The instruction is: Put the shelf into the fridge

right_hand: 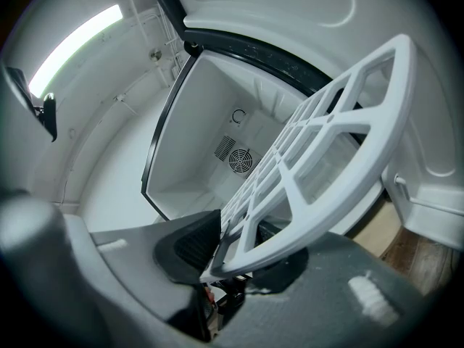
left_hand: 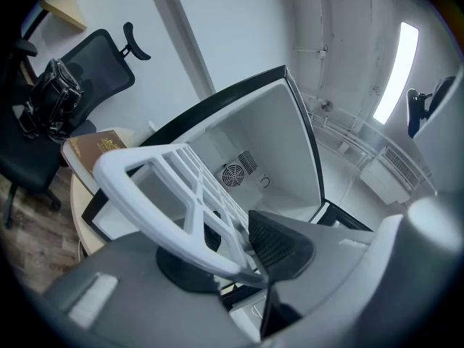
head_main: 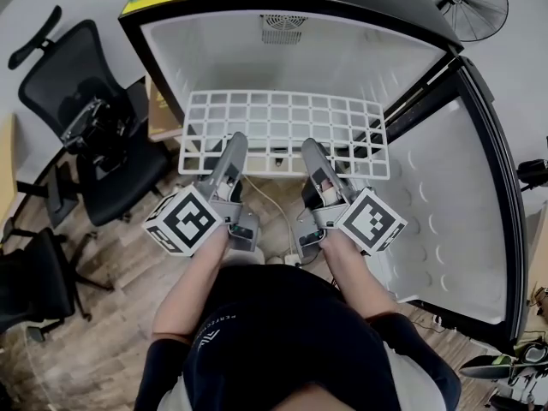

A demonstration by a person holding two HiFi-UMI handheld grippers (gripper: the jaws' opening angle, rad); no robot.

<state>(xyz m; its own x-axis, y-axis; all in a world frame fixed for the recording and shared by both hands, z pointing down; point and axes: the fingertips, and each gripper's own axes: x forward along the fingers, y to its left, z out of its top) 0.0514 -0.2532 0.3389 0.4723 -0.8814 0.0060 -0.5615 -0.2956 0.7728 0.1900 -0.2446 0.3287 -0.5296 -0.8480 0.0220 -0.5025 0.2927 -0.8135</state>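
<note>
Off to the left, clear of the work, stands a black office chair (head_main: 81,101), and just beside the fridge a brown book (left_hand: 98,147) lies on a small round tabletop (left_hand: 78,201). Neither is in the path of the load.

Next comes the left tool (head_main: 233,141), its jaws closed on the near rail of the white grid shelf (head_main: 282,118), with the rail pinched between the dark pads. The shelf is carried flat and broadside. Its far edge points into the open fridge (head_main: 291,50), whose empty white cavity and rear vent face the person. It is not yet resting on anything inside.

The right tool (head_main: 310,150) clamps the same near rail, a little apart from its partner. Its pads press on the plastic at a wide setting, which suits the thickness of the rail. Gripping one edge at two spaced points probably keeps the panel from twisting or drooping at a corner. It also leaves the leading edge free to slide in first.

Farthest right, the fridge door (head_main: 454,204) is swung wide so that it will not catch the corner of the shelf. A fan (head_main: 467,2) stands beyond it.
</note>
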